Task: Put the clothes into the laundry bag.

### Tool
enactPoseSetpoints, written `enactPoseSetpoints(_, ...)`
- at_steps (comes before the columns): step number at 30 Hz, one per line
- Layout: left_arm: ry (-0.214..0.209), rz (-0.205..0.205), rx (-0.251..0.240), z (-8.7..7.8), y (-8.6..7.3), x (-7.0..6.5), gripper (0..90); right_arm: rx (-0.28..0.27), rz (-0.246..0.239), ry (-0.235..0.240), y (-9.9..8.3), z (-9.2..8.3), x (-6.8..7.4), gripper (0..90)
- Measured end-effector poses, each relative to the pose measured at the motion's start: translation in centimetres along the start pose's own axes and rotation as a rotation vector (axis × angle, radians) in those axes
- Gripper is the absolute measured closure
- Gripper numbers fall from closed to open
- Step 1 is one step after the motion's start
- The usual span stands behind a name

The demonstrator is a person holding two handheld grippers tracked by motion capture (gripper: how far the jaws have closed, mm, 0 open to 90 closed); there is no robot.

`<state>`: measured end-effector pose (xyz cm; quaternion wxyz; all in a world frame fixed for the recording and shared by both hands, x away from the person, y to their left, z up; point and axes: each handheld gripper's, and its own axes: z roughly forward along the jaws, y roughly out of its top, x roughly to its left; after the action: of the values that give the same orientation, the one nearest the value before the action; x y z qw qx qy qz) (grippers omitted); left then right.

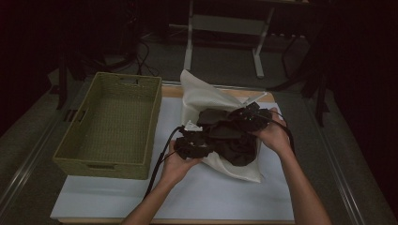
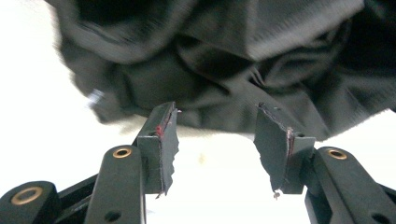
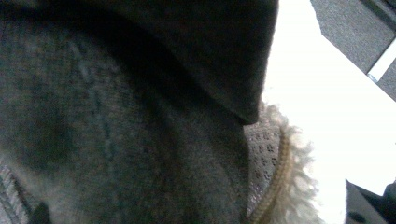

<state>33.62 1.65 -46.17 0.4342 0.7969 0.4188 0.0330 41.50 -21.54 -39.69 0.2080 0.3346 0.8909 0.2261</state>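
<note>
Tabletop first: a white sheet-covered table (image 1: 220, 197) with a bare wooden far edge, standing on grey carpet floor (image 1: 33, 136) in a dim room; a pale metal frame with two legs (image 1: 224, 28) stands on that carpet beyond the far edge, with dark cables trailing left of it; on the left half of the table sits an olive-green woven rectangular basket (image 1: 96, 161), handles cut into its short walls. Right of the basket, about the middle of the table, lies a cream cloth bag (image 1: 197, 91), one corner raised toward the far side, and on it a crumpled dark grey fabric garment (image 1: 237, 143). My forearms come in from the near edge, both bare; my left hand (image 1: 180, 161) is cupped under my left gripper (image 1: 197, 143) at the garment's near left side; my right hand (image 1: 274, 133) grips my right gripper (image 1: 244, 117) at the garment's far right side, knuckles up. In the left gripper view my jaws stand parted with bright table between them, the garment (image 2: 219, 74) just beyond the tips, nothing pinched; released. In the right gripper view dark knitted cloth (image 3: 116, 130) crowds the lens, a fleecy cream edge with mesh lining (image 3: 275, 163) to its right; my own jaws are hidden there, so I cannot tell whether they are clenched on the garment.
</note>
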Motion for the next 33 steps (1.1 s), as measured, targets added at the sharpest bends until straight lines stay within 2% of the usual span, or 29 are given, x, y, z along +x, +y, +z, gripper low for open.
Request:
enactPoseSetpoints(3, -0.002, 0.019, 0.047, 0.8, -0.1, -0.6, 48.2, 0.004, -0.002, 0.001, 0.1, 0.1, 0.1, 63.3)
enactPoseSetpoints(6, 0.001, 0.015, 0.08, 2.0, -0.1, -1.0, 43.7, 0.007, -0.01, -0.001, 0.2, 0.1, 0.2, 63.1)
enactPoseSetpoints(8, 0.018, 0.012, 0.099, 2.9, 0.0, -1.4, 40.2, 0.007, -0.008, 0.0, 0.2, 0.2, 0.3, 62.9)
enactPoseSetpoints(9, 0.034, 0.016, 0.112, 3.5, -0.1, -1.6, 36.4, 0.007, -0.009, 0.002, 0.2, 0.2, 0.3, 62.8)
enactPoseSetpoints(12, 0.132, 0.041, 0.154, 5.1, -0.2, -2.0, 26.7, 0.006, -0.006, 0.002, 0.2, 0.2, 0.3, 62.7)
enactPoseSetpoints(14, 0.174, 0.037, 0.168, 5.9, -0.4, -2.0, 25.1, 0.007, -0.009, 0.002, 0.2, 0.2, 0.3, 62.6)
enactPoseSetpoints(16, 0.24, 0.058, 0.199, 6.5, -0.5, -2.0, 26.2, 0.007, -0.01, 0.003, 0.1, 0.2, 0.3, 62.6)
enactPoseSetpoints(17, 0.278, 0.071, 0.22, 6.7, -0.7, -2.0, 27.5, 0.006, -0.012, 0.002, 0.1, 0.2, 0.3, 62.6)
enactPoseSetpoints(19, 0.316, 0.086, 0.239, 6.6, -1.0, -1.8, 36.6, 0.01, -0.02, 0.001, -0.1, 0.2, 0.2, 62.6)
enactPoseSetpoints(21, 0.358, 0.086, 0.244, 6.2, -1.3, -1.2, 53.3, 0.013, -0.026, 0.002, -0.2, 0.2, 0.2, 62.6)
enactPoseSetpoints(24, 0.325, 0.044, 0.22, 4.9, -1.7, -0.4, 76.1, 0.015, -0.024, 0.003, -0.4, 0.2, 0.1, 62.6)
enactPoseSetpoints(25, 0.326, 0.041, 0.209, 4.5, -1.8, -0.3, 80.3, 0.014, -0.026, 0.003, -0.4, 0.2, 0.0, 62.6)
enactPoseSetpoints(29, 0.316, 0.026, 0.135, 1.9, -2.9, -0.3, 84.2, 0.016, -0.029, 0.001, -0.6, 0.2, 0.0, 63.0)
enactPoseSetpoints(33, 0.291, 0.021, 0.103, -0.3, -4.4, -0.2, 84.4, 0.023, -0.031, -0.004, -0.6, 0.3, 0.0, 63.3)
